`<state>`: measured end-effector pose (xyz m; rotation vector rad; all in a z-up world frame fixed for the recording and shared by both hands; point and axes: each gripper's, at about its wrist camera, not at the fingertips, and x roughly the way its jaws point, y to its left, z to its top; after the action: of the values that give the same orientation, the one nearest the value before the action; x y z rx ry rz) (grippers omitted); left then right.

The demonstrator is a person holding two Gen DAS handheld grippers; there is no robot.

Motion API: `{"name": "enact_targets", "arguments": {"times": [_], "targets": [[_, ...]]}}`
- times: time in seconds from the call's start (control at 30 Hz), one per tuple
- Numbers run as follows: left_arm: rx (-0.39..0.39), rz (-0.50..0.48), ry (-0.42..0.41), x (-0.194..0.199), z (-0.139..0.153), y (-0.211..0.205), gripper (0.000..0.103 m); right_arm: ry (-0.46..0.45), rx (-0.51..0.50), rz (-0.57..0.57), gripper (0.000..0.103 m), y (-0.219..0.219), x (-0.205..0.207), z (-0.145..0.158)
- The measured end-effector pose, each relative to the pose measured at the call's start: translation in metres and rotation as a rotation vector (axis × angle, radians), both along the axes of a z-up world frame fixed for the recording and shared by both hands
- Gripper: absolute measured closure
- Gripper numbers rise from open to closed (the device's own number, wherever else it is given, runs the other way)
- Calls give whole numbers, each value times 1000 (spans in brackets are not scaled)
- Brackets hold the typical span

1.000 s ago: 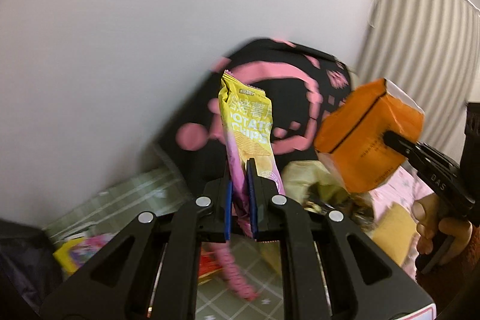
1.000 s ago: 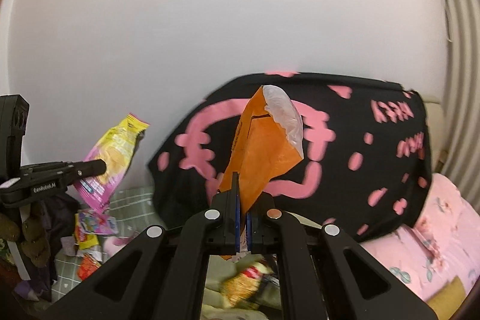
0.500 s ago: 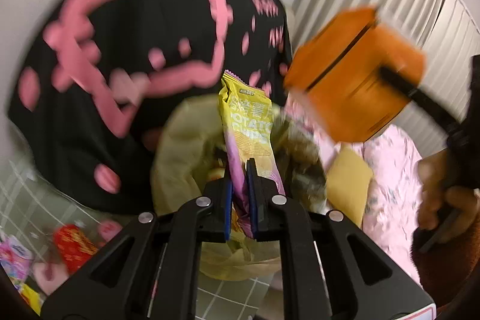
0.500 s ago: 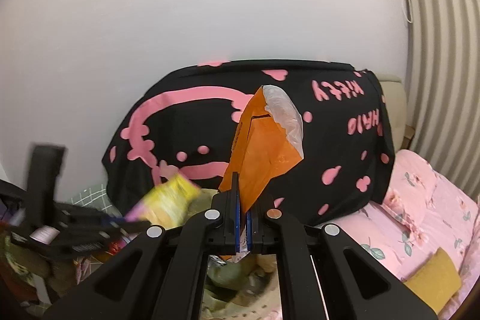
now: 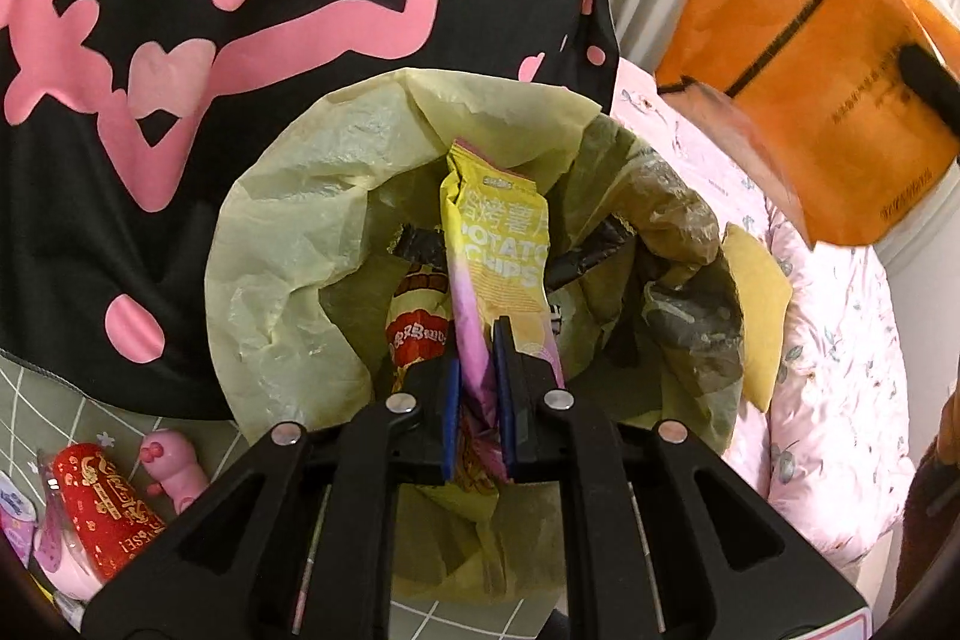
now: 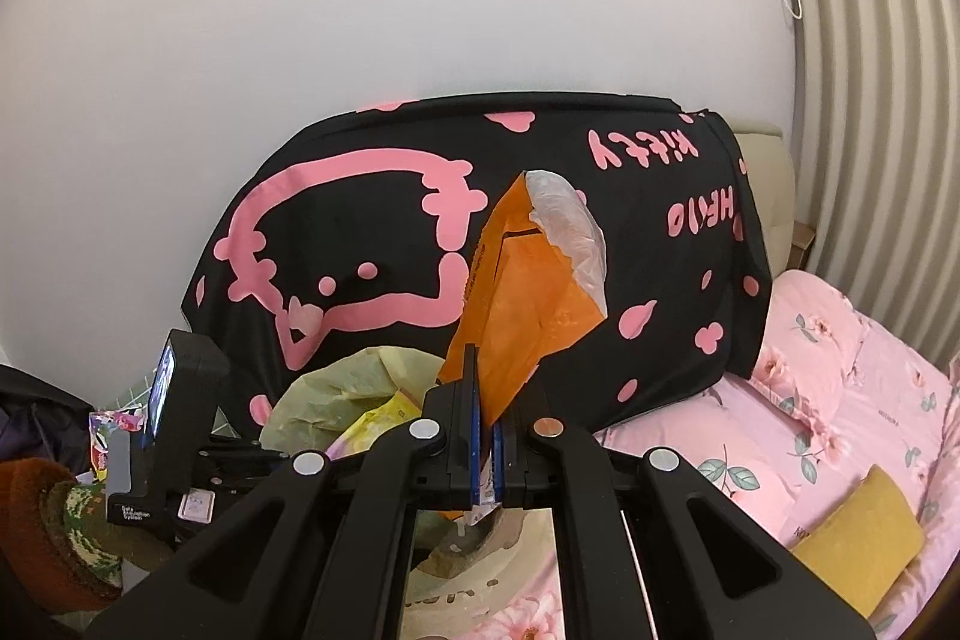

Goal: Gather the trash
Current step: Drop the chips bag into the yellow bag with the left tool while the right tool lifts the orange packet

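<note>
My left gripper [image 5: 477, 340] holds a yellow and purple potato chips bag [image 5: 498, 232] upright over the mouth of a yellow-green trash bag [image 5: 282, 244]. Its jaws are opening, with the chips bag still pinched between the pads. Other wrappers lie inside the trash bag. My right gripper [image 6: 485, 370] is shut on the lower edge of an orange plastic bag [image 6: 522, 304], which stands up above the fingers. In the left wrist view that orange bag [image 5: 810, 58] hangs at the upper right. The right wrist view shows the trash bag [image 6: 336, 388] just left of the gripper.
A black cloth with pink print [image 5: 180, 40] covers something behind the trash bag. Pink floral bedding [image 5: 840, 340] with a yellow cushion [image 6: 858, 538] lies to the right. A red packet [image 5: 102, 502] and a pink toy [image 5: 174, 466] rest on a green checked mat [image 5: 36, 418].
My left gripper swung down and across with the chips bag, from facing the wall to hanging over the trash bag's mouth. The right gripper carried the orange bag closer to the trash bag.
</note>
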<state>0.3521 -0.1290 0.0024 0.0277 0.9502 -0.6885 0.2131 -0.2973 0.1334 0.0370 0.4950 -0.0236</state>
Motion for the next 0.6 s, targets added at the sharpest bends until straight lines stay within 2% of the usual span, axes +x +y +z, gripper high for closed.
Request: {"name": "enact_targets", "arguments": {"times": [0.1, 0.13, 0.4, 0.47, 0.6], "targets": [[-58, 18, 18, 0, 5, 12, 71, -1, 3, 9, 98, 2, 1, -1], [-74, 24, 13, -3, 9, 18, 69, -1, 6, 14, 98, 2, 1, -1], [-100, 182, -54, -7, 40, 79, 67, 0, 35, 114, 98, 32, 21, -5], [-100, 217, -54, -8, 40, 94, 67, 25, 52, 147, 98, 44, 29, -15], [-101, 286, -36, -11, 36, 126, 67, 140, 99, 207, 98, 67, 53, -62]]}}
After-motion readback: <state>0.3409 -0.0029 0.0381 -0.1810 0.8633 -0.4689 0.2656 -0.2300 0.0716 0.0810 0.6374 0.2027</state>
